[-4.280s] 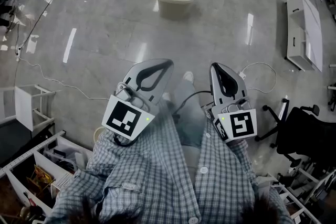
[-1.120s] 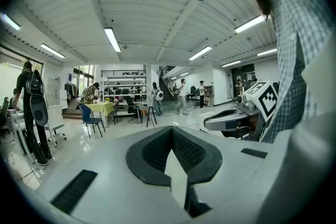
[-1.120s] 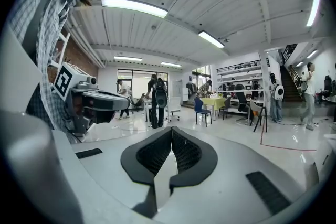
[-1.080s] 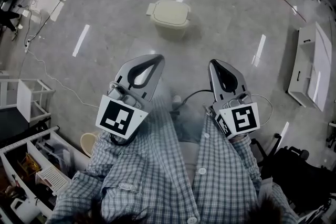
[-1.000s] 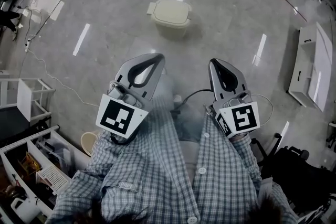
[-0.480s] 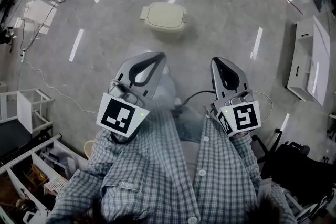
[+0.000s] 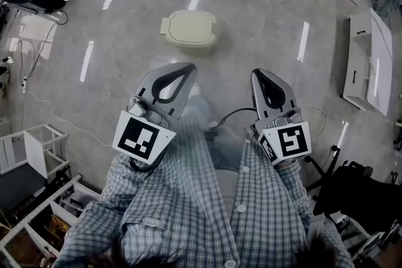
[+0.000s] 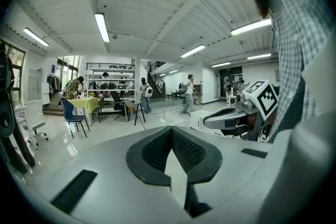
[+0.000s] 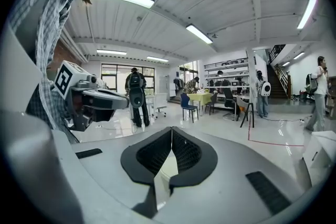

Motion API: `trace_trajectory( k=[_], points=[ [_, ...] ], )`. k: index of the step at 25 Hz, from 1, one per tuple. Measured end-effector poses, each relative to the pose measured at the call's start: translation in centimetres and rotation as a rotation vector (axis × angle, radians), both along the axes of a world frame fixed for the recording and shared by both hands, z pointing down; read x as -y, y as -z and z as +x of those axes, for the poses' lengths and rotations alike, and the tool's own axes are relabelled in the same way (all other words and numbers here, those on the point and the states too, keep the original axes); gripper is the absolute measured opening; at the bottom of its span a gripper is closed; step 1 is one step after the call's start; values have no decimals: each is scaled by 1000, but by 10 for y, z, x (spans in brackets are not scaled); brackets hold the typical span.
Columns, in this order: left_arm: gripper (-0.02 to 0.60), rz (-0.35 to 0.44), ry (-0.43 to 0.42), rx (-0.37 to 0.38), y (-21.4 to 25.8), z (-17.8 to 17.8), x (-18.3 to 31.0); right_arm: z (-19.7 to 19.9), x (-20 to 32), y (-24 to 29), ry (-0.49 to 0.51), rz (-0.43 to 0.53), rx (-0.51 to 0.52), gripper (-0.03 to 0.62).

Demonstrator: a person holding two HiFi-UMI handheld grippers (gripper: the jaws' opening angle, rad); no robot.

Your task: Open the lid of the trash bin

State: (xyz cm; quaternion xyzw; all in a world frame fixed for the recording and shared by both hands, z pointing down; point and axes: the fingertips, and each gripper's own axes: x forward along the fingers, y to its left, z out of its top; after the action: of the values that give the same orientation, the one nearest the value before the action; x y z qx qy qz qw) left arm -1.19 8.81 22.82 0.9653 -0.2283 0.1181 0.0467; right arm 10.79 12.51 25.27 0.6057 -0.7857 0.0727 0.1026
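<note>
Nothing of the job is done yet, as far as I can judge. The trash bin (image 7: 188, 29) stands on the floor (image 7: 270, 22) ahead of me, a little to the left, and its lid (image 7: 190, 26) lies flat and closed. Both claws hang at waist height, well apart from it. The left claw (image 7: 181, 71) has its jaws pressed together with nothing between them, and the right claw (image 7: 261, 76) is the same: closed and empty. What remains is everything: walk up, bring a claw down to the lid's edge and lift it.

The path to the bin looks bare. A cable (image 7: 47, 115) trails over the floor on the left near a white rack (image 7: 34, 150), a white cabinet (image 7: 364, 59) lies off to the right, and a dark office chair (image 7: 358, 188) sits by my right side, none of them between me and the bin
</note>
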Motion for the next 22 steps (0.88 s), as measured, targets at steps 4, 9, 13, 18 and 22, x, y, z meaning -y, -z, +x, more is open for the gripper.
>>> trace_trajectory(
  k=[4,9,13,18,22],
  points=[
    [5,-3,-7,-11,0,-3,32,-3,28,-1,-8,-6,-4,18],
    [5,1,-15,-4,-4,-5,72,-8,66,-3,-18,-27,-7,18],
    [5,-11,4,-14,-7,-14,101,-20,94,-4,12,-30,-26,18],
    [5,-27,27,-20,-12,-26,127,-24,121,-5,9,-30,-27,18],
    [5,-22,23,-21,-16,-31,147,-24,138,-12,-10,-56,-32,18]
  ],
)
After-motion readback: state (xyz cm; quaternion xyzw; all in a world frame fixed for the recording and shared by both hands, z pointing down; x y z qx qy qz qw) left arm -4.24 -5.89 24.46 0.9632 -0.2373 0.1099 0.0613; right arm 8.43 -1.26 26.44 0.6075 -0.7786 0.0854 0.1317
